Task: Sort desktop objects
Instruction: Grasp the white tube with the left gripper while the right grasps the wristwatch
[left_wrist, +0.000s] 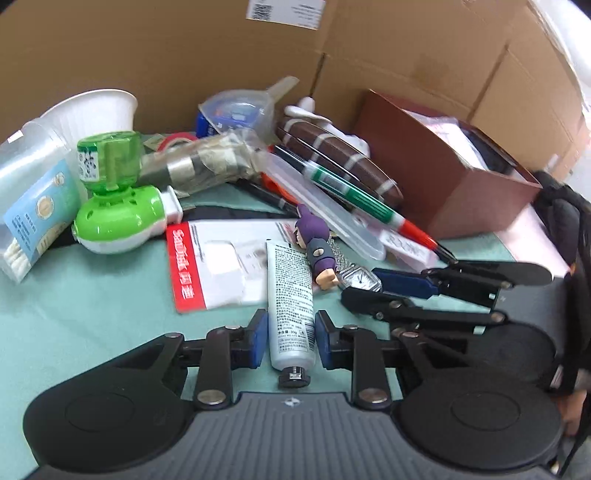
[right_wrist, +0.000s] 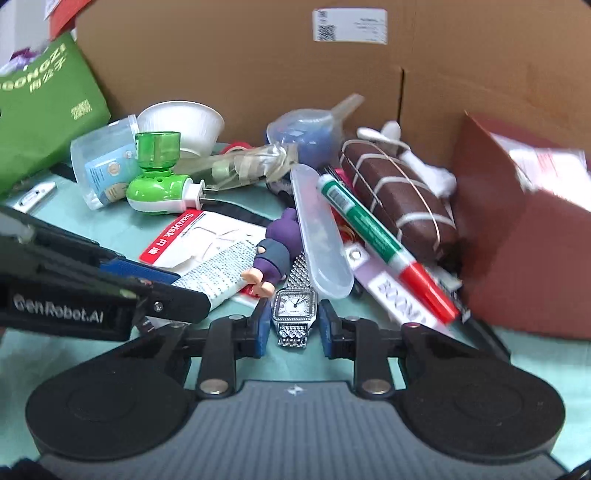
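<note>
Jaws closed on two picks, we have barely begun sorting

Left wrist view: our left gripper (left_wrist: 290, 341) pinches the white tube (left_wrist: 290, 306) on the green mat (left_wrist: 74, 295); right wrist view: our right gripper (right_wrist: 291, 326) clamps the silver watch (right_wrist: 294, 304), while marker (right_wrist: 373, 236), figurine (right_wrist: 275, 251) and clutter remain unsorted by the brown box (right_wrist: 517, 240)

One tube (left_wrist: 291, 302), one watch (right_wrist: 295, 303), one marker (right_wrist: 380, 240), one figurine (right_wrist: 275, 254)
</note>
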